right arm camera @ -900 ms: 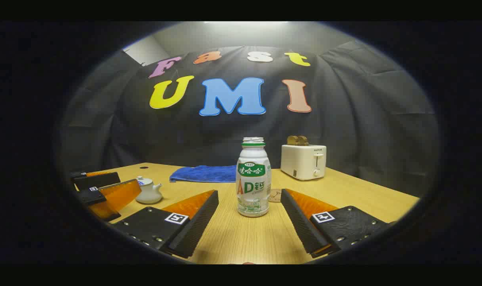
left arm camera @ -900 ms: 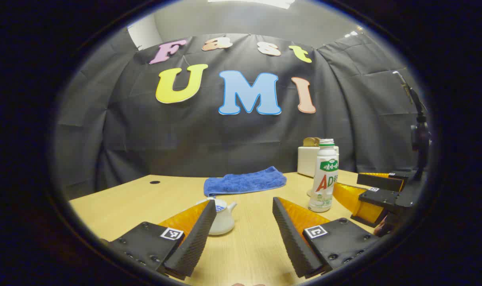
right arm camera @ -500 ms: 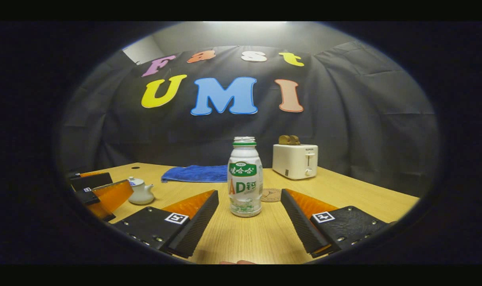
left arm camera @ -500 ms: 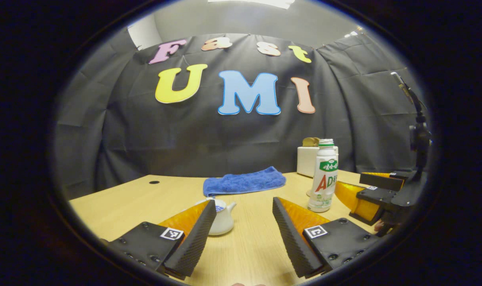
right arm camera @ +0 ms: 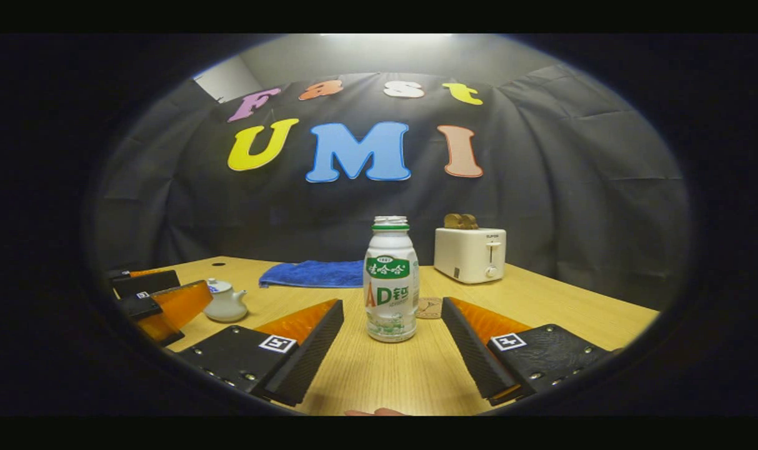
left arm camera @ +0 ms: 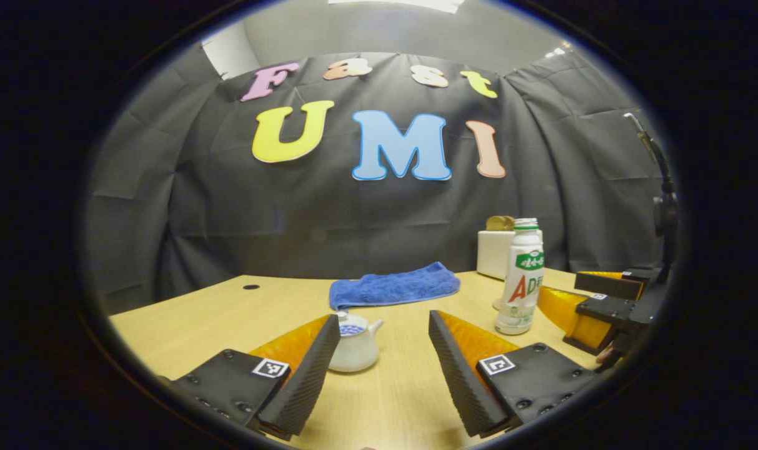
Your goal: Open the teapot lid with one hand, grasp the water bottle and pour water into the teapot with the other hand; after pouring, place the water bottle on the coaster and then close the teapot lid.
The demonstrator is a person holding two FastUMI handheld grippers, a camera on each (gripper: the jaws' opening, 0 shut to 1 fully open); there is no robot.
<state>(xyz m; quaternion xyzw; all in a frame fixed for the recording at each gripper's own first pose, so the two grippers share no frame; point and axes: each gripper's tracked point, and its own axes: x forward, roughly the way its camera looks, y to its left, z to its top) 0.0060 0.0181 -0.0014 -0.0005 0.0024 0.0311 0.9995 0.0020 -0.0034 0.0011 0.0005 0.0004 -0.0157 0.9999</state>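
the left gripper [left arm camera: 383, 356] stood with its jaws wide apart and held nothing. it hovered low over the light wooden table [left arm camera: 197, 315]. the small white ceramic teapot [left arm camera: 355, 345] with its blue-patterned lid [left arm camera: 352, 327] in place sat on the table just ahead of the gap, close beside the left finger and partly hidden by it; whether they touched could not be told.

the right gripper [right arm camera: 392, 347] also stood with its jaws wide apart and empty. the white plastic water bottle with a green band and no cap [right arm camera: 390, 287] stood upright on the table, ahead of the gap between the fingers and clear of both. the round brown coaster [right arm camera: 428, 307] lay flat just behind the bottle, partly hidden by it.

in the left gripper view, the bottle [left arm camera: 521, 276] stood to the right of the teapot, well apart from it, with the right gripper [left arm camera: 594, 306] just beyond. in the right gripper view, the teapot [right arm camera: 225, 302] sat far left, beside the left gripper [right arm camera: 157, 303].

a folded blue towel [right arm camera: 313, 274] lay at the rear of the table. a white toaster [right arm camera: 470, 254] holding bread stood at the rear right.
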